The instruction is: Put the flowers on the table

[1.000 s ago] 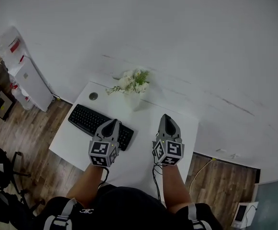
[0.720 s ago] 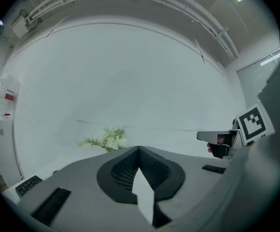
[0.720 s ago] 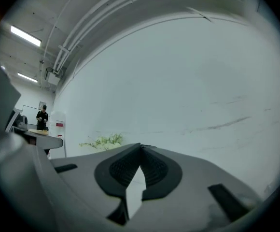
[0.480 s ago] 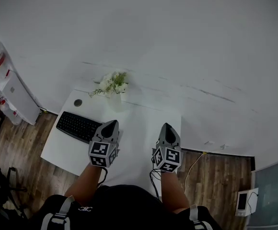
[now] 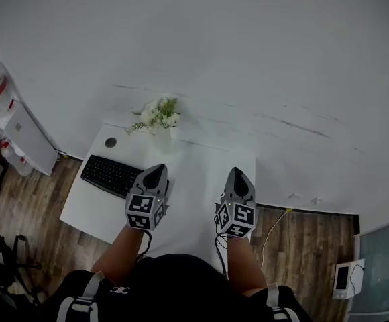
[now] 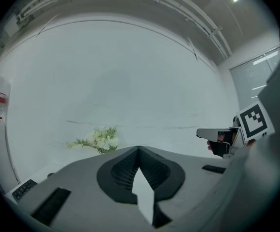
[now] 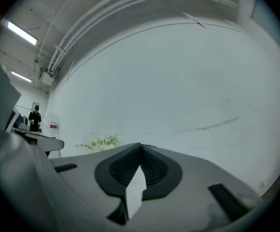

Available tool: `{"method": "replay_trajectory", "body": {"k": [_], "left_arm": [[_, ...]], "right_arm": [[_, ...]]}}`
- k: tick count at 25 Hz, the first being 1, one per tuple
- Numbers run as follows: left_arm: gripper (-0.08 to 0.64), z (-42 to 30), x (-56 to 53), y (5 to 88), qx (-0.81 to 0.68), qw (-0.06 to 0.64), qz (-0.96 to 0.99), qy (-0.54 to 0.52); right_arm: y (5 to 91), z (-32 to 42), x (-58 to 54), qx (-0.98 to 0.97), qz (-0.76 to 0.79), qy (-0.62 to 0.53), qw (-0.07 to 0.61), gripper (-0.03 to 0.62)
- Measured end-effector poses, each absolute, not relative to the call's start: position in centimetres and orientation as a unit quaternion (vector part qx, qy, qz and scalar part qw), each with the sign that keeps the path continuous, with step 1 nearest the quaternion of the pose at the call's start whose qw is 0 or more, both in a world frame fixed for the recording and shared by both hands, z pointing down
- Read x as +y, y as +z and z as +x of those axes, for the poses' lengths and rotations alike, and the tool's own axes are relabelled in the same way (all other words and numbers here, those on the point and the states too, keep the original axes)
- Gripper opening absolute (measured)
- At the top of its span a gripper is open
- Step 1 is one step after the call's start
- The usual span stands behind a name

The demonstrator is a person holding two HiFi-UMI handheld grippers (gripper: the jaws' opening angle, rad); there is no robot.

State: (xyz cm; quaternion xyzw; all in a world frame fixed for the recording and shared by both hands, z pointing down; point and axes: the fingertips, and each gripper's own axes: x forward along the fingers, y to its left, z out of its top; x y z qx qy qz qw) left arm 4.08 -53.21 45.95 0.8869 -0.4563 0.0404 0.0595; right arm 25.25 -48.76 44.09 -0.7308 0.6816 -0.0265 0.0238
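Note:
White flowers with green sprigs [image 5: 157, 115] stand in a white vase at the back edge of the white table [image 5: 201, 159], against the wall. They also show far off in the left gripper view [image 6: 99, 139] and the right gripper view [image 7: 99, 142]. My left gripper [image 5: 156, 172] hovers over the right end of the black keyboard [image 5: 113, 174], shut and empty. My right gripper [image 5: 238, 174] is level with it over the table's right part, also shut with nothing held. Both point toward the wall, well short of the vase.
A round cable hole [image 5: 110, 142] lies left of the vase. A white cabinet [image 5: 17, 129] stands left of the table. On the wooden floor are a cable [image 5: 273, 230], a small device [image 5: 342, 278] and a dark chair [image 5: 0, 267]. A person [image 7: 35, 118] stands far off.
The head view has swung, so the table and flowers now sit further left and look smaller. Both grippers stay shut and empty over the table's near half.

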Motion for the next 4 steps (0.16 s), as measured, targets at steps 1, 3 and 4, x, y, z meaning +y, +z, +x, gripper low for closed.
{"method": "replay_trajectory", "body": {"k": [1, 3, 4], "left_arm": [[0.002, 4.07, -53.42, 45.99, -0.457, 0.060, 0.887, 0.041], [0.002, 4.06, -53.79, 46.08, -0.457, 0.062, 0.886, 0.041], [0.002, 4.05, -53.96, 46.13, -0.457, 0.062, 0.886, 0.042]], "right_arm": [[44.18, 25.23, -48.95, 0.682, -0.730, -0.027, 0.024, 0.003], [44.35, 25.18, -49.30, 0.683, -0.730, -0.028, 0.023, 0.003], [44.43, 25.16, -49.45, 0.683, -0.729, -0.029, 0.022, 0.003]]}}
